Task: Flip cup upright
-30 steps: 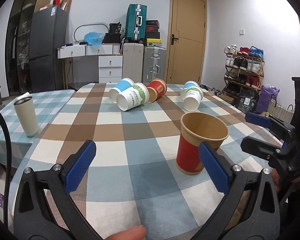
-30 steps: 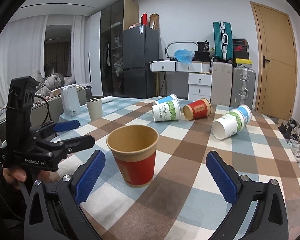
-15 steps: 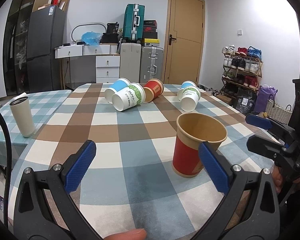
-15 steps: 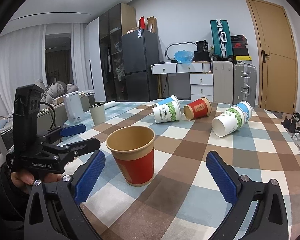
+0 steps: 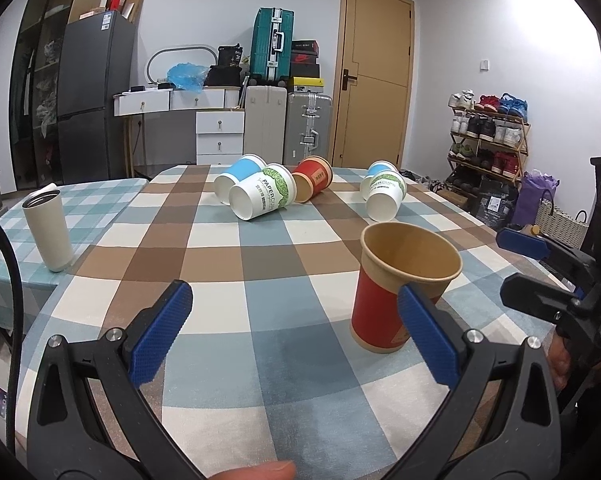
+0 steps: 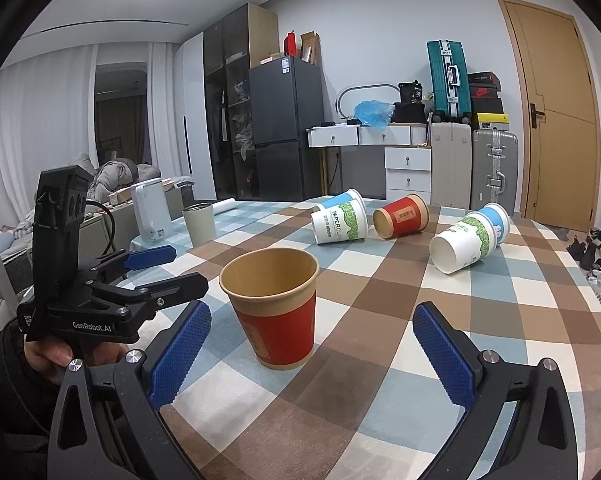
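Note:
A red paper cup (image 5: 396, 284) with a brown rim stands upright on the checked tablecloth; it also shows in the right wrist view (image 6: 276, 308). My left gripper (image 5: 296, 336) is open and empty, the cup just beyond its right finger. My right gripper (image 6: 312, 344) is open and empty, the cup standing free just ahead between its fingers. Several cups lie on their sides farther back: a green-white one (image 5: 262, 198), a blue one (image 5: 234, 178), a red one (image 5: 312, 178) and a green-white one (image 5: 384, 198) on the right.
A grey tumbler (image 5: 48, 230) stands upright on the adjoining checked table at left. A white kettle (image 6: 152, 212) stands beyond it. The table's right edge (image 5: 500, 248) drops off toward a shoe rack (image 5: 484, 136). Suitcases and drawers stand behind the table.
Both grippers have drifted back and up slightly, still open. The red cup has stayed upright in place on the cloth.

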